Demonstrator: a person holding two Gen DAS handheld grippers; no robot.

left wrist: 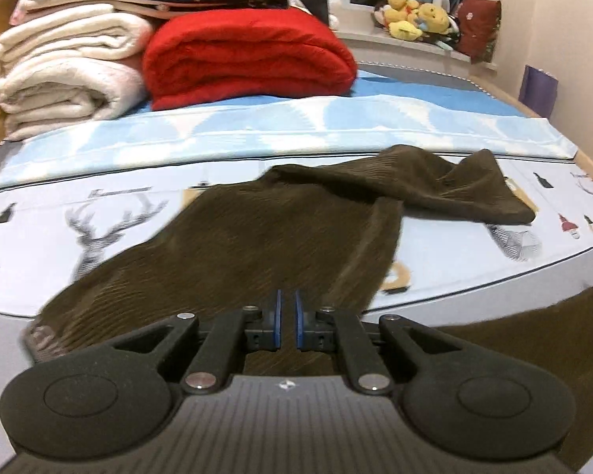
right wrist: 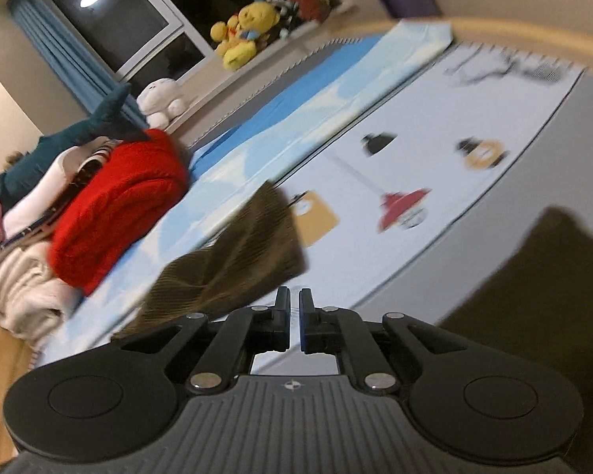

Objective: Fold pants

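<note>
Left gripper (left wrist: 288,318): jaws nearly together with a thin gap, poised over the near end of the pants, gripping nothing.
Right gripper (right wrist: 294,316): tilted, jaws narrow, empty.
Pants (left wrist: 257,237): brown corduroy, rumpled across the printed bedsheet (left wrist: 99,213).
Beyond: red blanket (left wrist: 249,55), folded.

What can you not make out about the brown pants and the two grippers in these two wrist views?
- Pants: near end hidden under the left gripper, left wrist view.
- Whether either gripper pinches cloth: narrow gaps, contact unclear.
- Right gripper: motion blur smears the pants, right wrist view.
- Dark patch: cut off by the edge, unidentifiable.
</note>
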